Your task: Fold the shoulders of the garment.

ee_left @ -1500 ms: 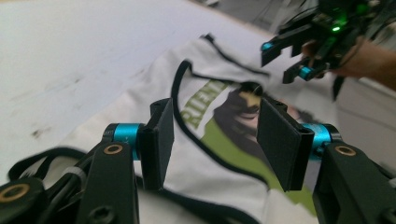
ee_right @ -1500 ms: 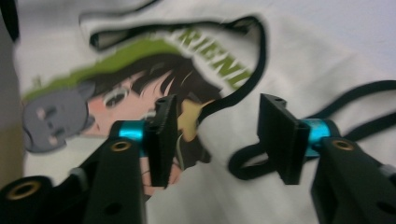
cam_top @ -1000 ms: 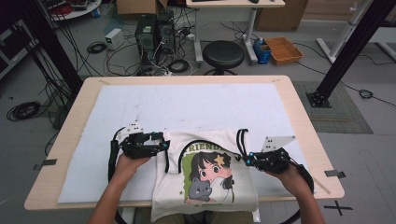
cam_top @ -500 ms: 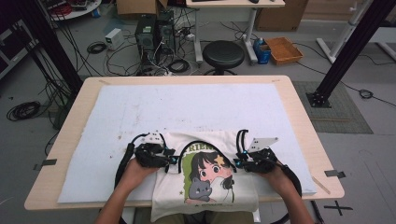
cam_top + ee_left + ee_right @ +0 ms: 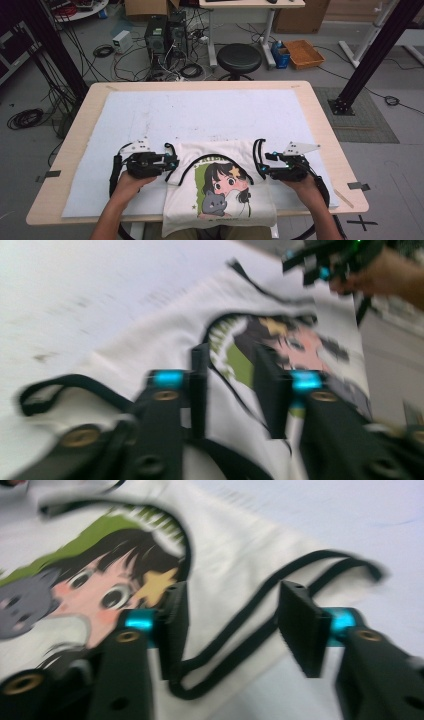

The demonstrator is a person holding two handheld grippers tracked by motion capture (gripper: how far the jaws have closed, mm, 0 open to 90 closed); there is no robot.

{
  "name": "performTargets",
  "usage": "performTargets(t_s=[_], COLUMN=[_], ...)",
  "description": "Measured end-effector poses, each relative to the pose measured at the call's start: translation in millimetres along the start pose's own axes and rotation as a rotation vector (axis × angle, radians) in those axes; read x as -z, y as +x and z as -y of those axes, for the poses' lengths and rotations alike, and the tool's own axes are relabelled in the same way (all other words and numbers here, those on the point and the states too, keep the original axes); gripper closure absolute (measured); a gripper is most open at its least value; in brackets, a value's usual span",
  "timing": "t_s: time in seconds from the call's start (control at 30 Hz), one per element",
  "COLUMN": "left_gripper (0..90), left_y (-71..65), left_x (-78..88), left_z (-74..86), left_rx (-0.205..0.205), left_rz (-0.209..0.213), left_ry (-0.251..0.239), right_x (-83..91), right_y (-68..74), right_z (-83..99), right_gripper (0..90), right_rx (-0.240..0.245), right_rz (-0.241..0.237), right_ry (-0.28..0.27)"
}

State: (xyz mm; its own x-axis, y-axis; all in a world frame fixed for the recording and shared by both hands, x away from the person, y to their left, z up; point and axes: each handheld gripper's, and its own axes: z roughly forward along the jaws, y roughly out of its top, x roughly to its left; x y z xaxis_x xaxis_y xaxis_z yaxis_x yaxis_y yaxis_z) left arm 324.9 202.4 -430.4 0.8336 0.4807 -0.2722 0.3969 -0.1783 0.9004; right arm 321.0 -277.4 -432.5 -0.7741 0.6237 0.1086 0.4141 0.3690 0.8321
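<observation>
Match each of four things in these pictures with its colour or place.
Things:
1. stool
2. shirt
3. crate
4. trim

Colour or place:
A. orange, on the floor
B. white with a cartoon girl, at the table's near edge
C. black, running between the right tongs' jaws
D. black, round, beyond the table

Pairs: 1-D, 2-B, 3-A, 4-C

One white printed T-shirt point(image 5: 220, 187) lies at six o'clock on one white mat point(image 5: 200, 115). Two grippers flank it: left gripper point(image 5: 170, 163), right gripper point(image 5: 260, 169). One stool point(image 5: 240, 57) at twelve.
</observation>
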Motion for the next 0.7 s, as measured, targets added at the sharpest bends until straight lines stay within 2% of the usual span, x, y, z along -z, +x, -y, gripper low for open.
performTargets(t_s=[0.03,0.07,0.1,0.2,0.27,0.3,0.37,0.43,0.6,0.7], left_gripper=[55.6,44.9,39.2,29.5,25.5,24.2,24.2,24.2,24.3,24.2], left_y=[0.0,4.6,6.1,8.1,7.9,7.9,6.7,7.5,11.2,9.8], left_x=[0.0,5.9,7.9,12.1,13.4,13.4,15.6,17.0,18.1,18.5], left_z=[0.0,2.4,4.2,9.5,10.7,10.7,8.7,6.9,2.6,1.4], left_rx=[0.000,0.051,0.066,0.076,0.056,0.056,0.025,0.018,0.007,-0.005], left_rz=[0.000,-0.048,-0.072,-0.121,-0.126,-0.126,-0.133,-0.139,-0.152,-0.157], left_ry=[0.000,-0.052,-0.070,-0.127,-0.155,-0.155,-0.194,-0.214,-0.202,-0.195], right_x=[2.8,5.0,6.8,11.2,13.2,13.2,16.3,19.9,25.5,27.6], right_y=[-1.9,-4.2,-6.2,-11.9,-15.4,-15.4,-19.9,-22.5,-26.1,-27.2], right_z=[0.4,0.7,0.8,0.3,-0.5,-0.5,-2.7,-4.6,-3.3,-1.6], right_gripper=[40.0,33.8,28.9,20.2,20.2,20.2,19.7,19.7,19.7,19.7], right_rx=[-0.009,-0.011,-0.018,-0.039,-0.053,-0.053,-0.060,-0.060,-0.042,-0.049], right_rz=[0.017,0.042,0.072,0.131,0.147,0.147,0.147,0.140,0.139,0.149], right_ry=[-0.019,-0.038,-0.056,-0.094,-0.114,-0.114,-0.128,-0.144,-0.150,-0.155])
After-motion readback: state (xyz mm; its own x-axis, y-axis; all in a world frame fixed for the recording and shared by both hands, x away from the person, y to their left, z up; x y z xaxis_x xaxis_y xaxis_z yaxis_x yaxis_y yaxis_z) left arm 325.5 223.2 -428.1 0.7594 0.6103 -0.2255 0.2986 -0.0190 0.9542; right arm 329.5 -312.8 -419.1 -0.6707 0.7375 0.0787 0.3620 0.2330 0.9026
